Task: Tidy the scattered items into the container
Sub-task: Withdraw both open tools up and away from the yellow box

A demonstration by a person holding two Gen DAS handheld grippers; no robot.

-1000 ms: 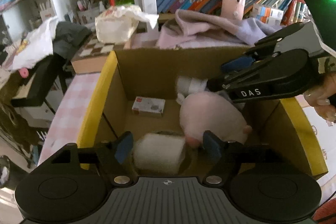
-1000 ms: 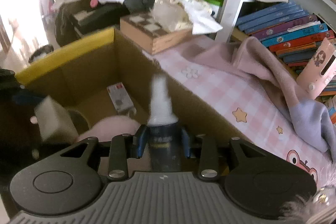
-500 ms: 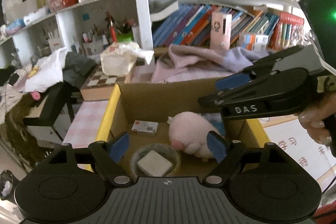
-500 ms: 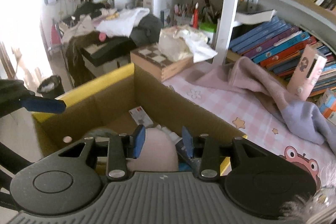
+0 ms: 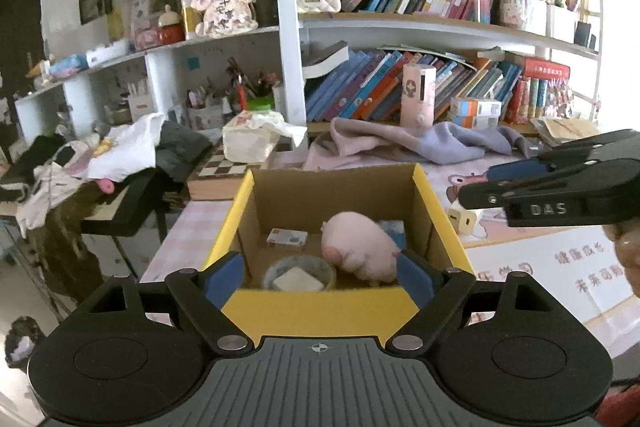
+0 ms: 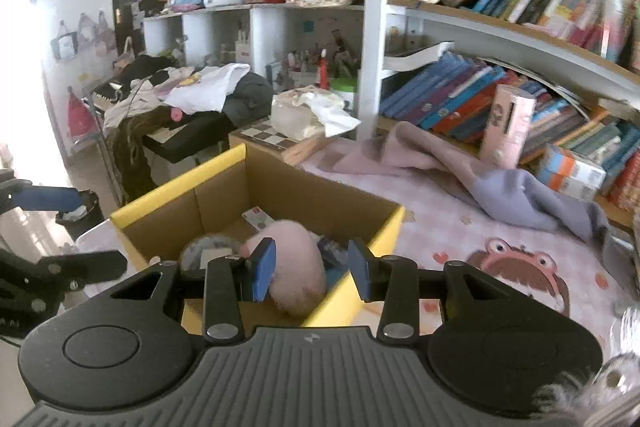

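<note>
Both hand-held grippers, left and right, hang released and empty above the yellow-rimmed cardboard box where the soft, light-looking pink plush toy lies, probably best pinched mid-body.

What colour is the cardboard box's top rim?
Yellow; the box rim shows best in the left wrist view.

Two matte black handheld grippers, left gripper and right gripper, had blue finger pads, silver pivot screws, ribbed grey housings, white "DAS" lettering.
</note>
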